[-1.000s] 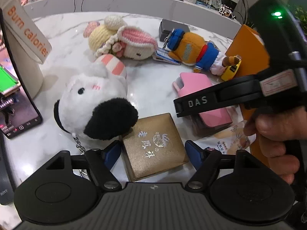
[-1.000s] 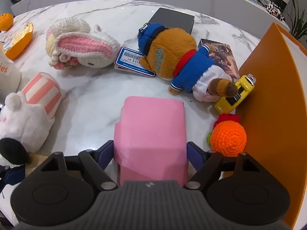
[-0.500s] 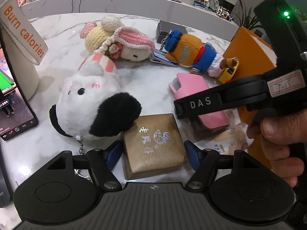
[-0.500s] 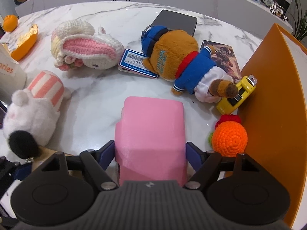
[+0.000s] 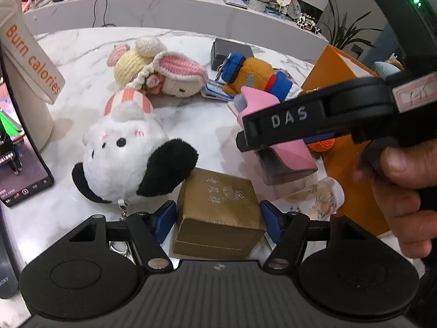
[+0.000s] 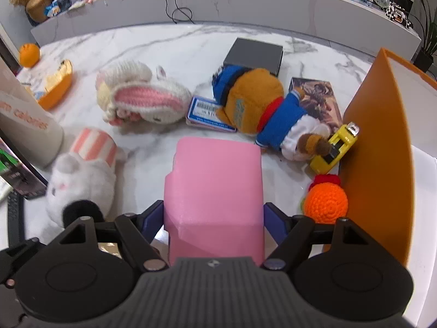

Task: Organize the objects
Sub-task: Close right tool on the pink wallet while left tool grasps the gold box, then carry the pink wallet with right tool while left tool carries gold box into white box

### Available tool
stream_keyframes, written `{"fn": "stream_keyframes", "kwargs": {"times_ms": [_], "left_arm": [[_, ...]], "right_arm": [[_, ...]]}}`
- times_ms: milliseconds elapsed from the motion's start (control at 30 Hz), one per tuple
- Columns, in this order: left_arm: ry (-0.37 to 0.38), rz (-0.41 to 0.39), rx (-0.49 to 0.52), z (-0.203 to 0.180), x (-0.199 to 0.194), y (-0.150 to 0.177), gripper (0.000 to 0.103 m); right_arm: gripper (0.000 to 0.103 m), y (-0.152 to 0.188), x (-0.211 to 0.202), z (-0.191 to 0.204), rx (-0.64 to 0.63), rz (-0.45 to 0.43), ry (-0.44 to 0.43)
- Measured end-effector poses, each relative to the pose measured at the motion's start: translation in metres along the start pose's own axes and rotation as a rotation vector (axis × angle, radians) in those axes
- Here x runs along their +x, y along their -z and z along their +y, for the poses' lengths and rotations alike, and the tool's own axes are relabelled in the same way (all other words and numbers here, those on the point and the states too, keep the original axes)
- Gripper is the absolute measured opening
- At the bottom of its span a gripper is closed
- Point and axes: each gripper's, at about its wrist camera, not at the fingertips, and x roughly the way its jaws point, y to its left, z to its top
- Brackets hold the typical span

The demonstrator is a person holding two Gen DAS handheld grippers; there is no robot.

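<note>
Boxes between both our claws

Gold box sits between the blue pads of our left claw. The jaws are closing on it. The left pad looks to be touching the box's side, but we cannot tell if the right pad is touching it yet. The box looks tipped up at its near edge. Just ahead and to the left of this claw lies the white plush dog, with its black ear against the far corner of the box. A small snack packet lies just to the right of the claw.

Our right claw has the pink box squeezed between its two pads. A hand holds this claw's handle. Ahead of it lies the brown plush bear in blue clothes, and farther to the left lies the knitted bunny. Just to the right sits the orange knitted ball, touching the tall orange box. A yellow toy car leans near that box too. Everything rests on the white marble table.
</note>
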Motion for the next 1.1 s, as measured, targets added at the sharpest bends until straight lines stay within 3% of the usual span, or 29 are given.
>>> {"fn": "stream_keyframes", "kwargs": {"times_ms": [567,1100], "left_arm": [[0.069,-0.065,0.012,-0.013,-0.027,-0.018,0.077],[0.163,-0.19,0.052,-0.064,-0.052,-0.06,0.076]], "right_arm": [[0.078,-0.007,-0.055,-0.016,0.061,-0.107,-0.083],[0.078,-0.008,-0.133,-0.077,0.208,-0.274,-0.102]]}}
